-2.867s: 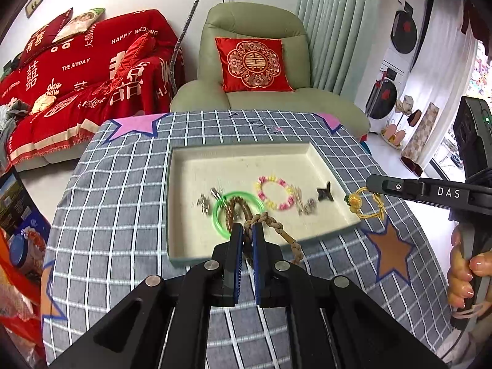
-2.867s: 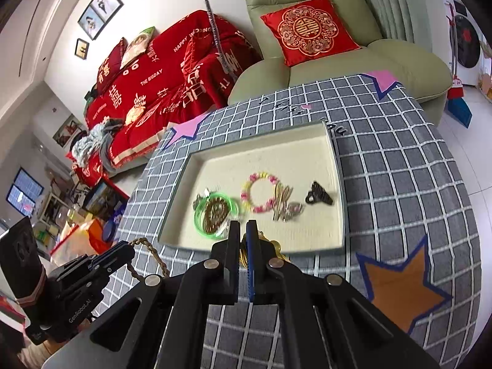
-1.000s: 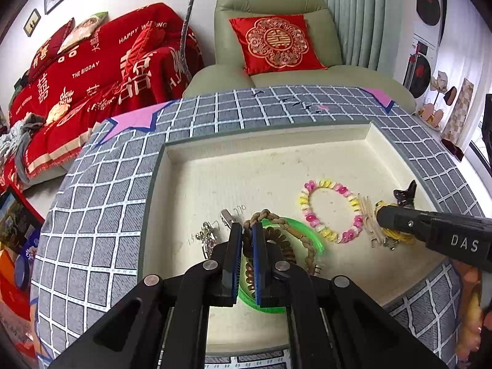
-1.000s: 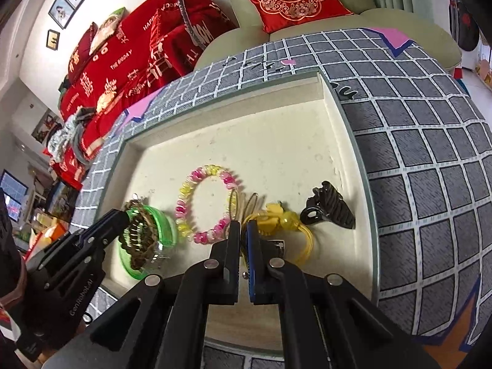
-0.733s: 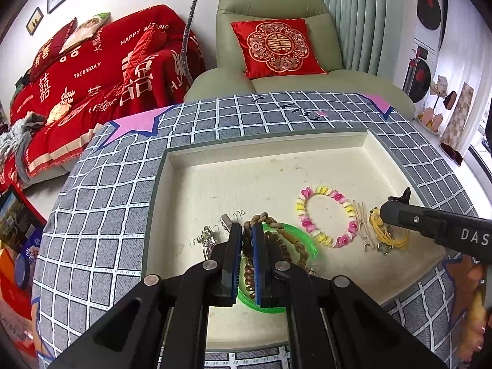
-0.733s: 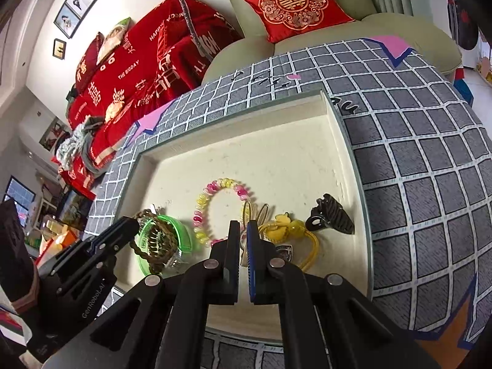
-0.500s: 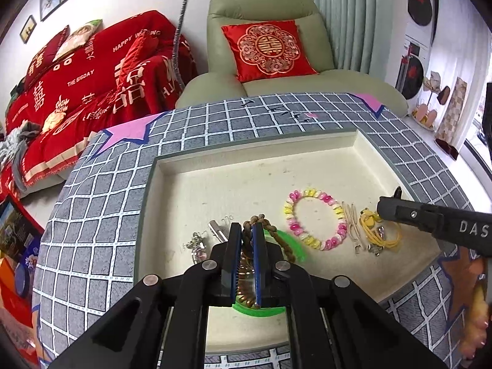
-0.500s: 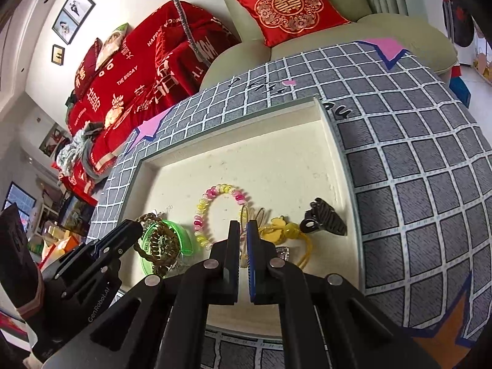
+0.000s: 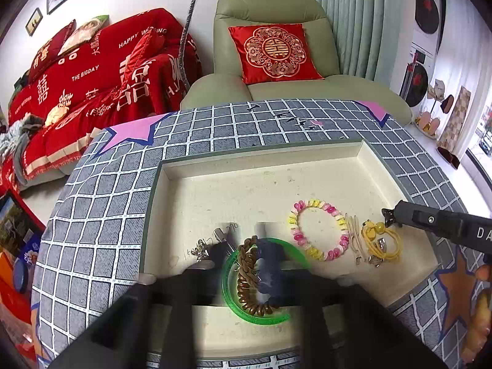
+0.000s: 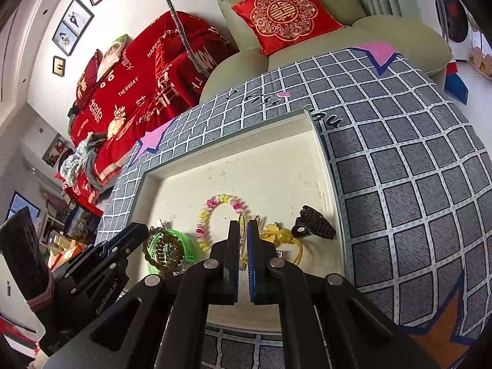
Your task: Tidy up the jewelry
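Since half a second before, we had spread our left gripper (image 9: 243, 253), its blurred fingers now apart, and the brown braided bracelet (image 9: 250, 279) lay released on the green bangle (image 9: 256, 316) inside the cream tray (image 9: 261, 150). Our right gripper (image 10: 243, 246) hung above the yellow hair tie (image 10: 284, 240), fingers nearly pressed together on nothing, beside the pink-and-yellow bead bracelet (image 10: 215, 212) and the black claw clip (image 10: 313, 223). The tray sat on a table with a grey checked cloth (image 10: 415, 169), before a green armchair (image 9: 270, 9) with a red cushion (image 9: 273, 49) and a red-covered sofa (image 9: 92, 73).
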The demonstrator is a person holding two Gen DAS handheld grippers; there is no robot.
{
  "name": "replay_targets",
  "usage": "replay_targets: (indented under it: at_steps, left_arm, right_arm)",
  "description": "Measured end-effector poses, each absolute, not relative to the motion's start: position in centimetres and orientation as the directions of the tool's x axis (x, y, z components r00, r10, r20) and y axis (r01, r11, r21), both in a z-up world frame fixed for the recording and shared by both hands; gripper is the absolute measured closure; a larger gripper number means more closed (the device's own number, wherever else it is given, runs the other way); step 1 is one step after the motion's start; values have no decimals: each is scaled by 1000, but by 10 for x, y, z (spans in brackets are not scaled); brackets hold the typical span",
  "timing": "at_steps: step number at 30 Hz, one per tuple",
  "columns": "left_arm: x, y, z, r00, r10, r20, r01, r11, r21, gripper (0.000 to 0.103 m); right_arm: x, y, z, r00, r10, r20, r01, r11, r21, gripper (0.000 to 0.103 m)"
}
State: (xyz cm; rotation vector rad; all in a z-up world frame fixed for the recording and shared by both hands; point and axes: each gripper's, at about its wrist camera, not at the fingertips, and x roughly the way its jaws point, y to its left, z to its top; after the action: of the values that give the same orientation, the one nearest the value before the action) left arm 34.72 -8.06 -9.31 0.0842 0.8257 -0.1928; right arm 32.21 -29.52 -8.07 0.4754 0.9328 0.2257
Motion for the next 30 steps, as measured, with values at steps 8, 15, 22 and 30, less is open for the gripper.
replay_targets:
  at_steps: [8, 15, 22, 30]
  left_arm:
    - [351, -73, -85, 718, -72, -693, 146, 988, 49, 0]
    - [334, -68, -90, 697, -46, -715, 142, 987, 75, 0]
    - [304, -64, -94, 670, -35, -741, 152, 984, 91, 0]
    - [265, -52, -88, 657, -61, -751, 158, 986, 57, 0]
  right_arm:
    - [320, -300, -78, 586, 379, -716, 26, 874, 485, 96]
    - [313, -291, -76, 580, 351, -736, 15, 898, 440, 16]
    - [302, -275, -78, 544, 271, -794, 6, 945, 326, 2]
    - [270, -273, -78, 549, 256, -795, -1, 952, 306, 0]
